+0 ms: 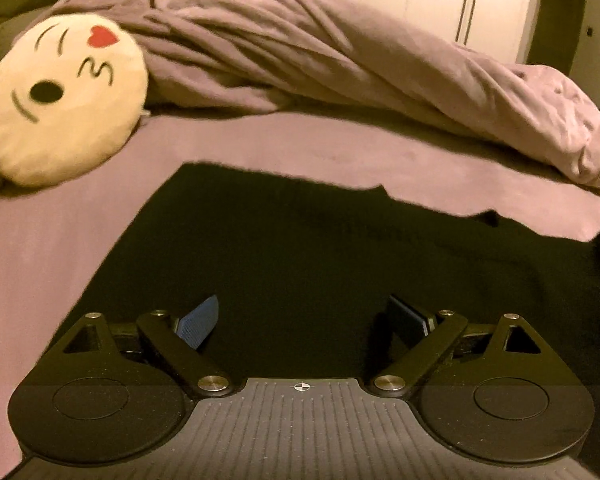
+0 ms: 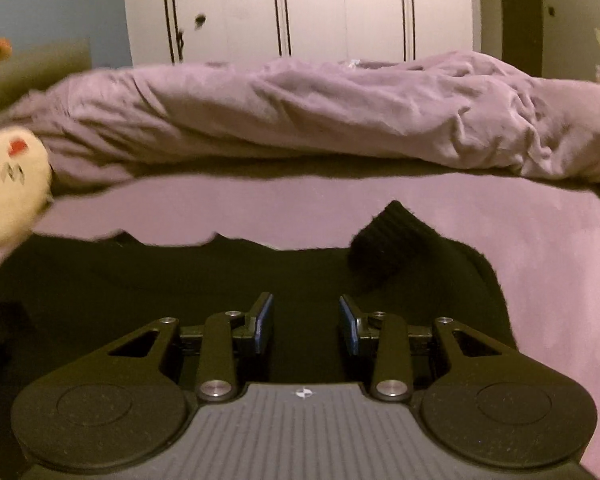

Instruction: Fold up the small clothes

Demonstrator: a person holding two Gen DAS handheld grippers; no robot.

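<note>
A black garment (image 1: 320, 240) lies spread flat on the mauve bed sheet (image 1: 260, 140). My left gripper (image 1: 302, 310) hovers over the garment's near part, its blue pads far apart with nothing between them. In the right wrist view the same black garment (image 2: 220, 280) fills the foreground, and a ribbed cuff (image 2: 388, 240) lies turned in at its far right corner. My right gripper (image 2: 306, 306) is over the cloth just short of that cuff. Its jaws stand partly apart, and I see only the dark fabric below in the gap.
A round cream emoji pillow (image 1: 64, 100) rests on the bed at the left. A crumpled mauve duvet (image 1: 320, 52) is bunched along the far side. White wardrobe doors (image 2: 300, 8) stand behind the bed. Bare sheet (image 2: 560, 280) lies right of the garment.
</note>
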